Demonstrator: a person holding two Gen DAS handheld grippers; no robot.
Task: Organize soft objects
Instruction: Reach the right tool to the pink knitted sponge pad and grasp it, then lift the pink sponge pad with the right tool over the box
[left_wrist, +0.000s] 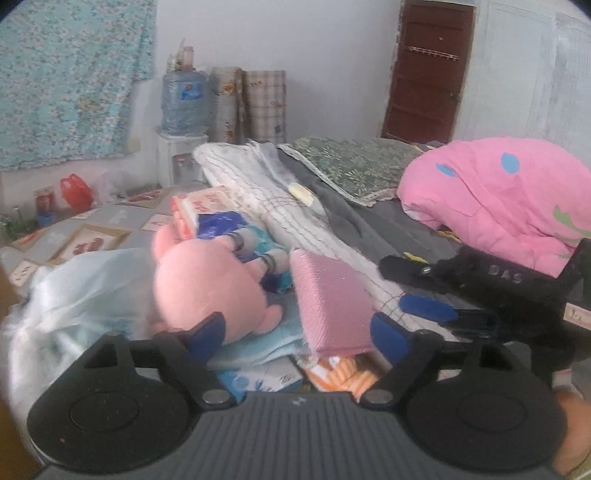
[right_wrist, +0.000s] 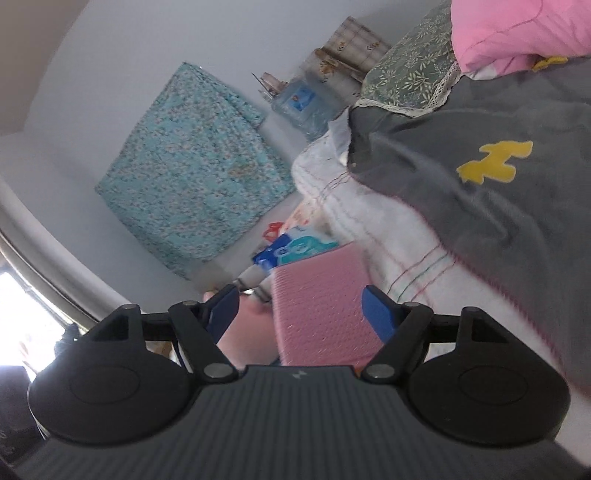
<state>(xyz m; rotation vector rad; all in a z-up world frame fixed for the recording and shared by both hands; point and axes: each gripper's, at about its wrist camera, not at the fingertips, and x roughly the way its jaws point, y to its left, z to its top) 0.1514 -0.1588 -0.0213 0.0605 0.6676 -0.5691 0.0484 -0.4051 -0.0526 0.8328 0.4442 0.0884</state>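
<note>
Bedding covers the bed (left_wrist: 369, 229) ahead of the left gripper (left_wrist: 299, 336), whose jaws stand released: a pink plush toy (left_wrist: 207, 288) lies against the left finger and a pink textured pad (left_wrist: 332, 306) stands tilted between the fingers, nearer the right one. The right gripper (left_wrist: 436, 312) reaches in from the right. Its own view shows the right gripper (right_wrist: 301, 314) spread wide, with the pad (right_wrist: 321, 310) between its fingers and a grey blanket (right_wrist: 480, 192) beyond the right finger.
</note>
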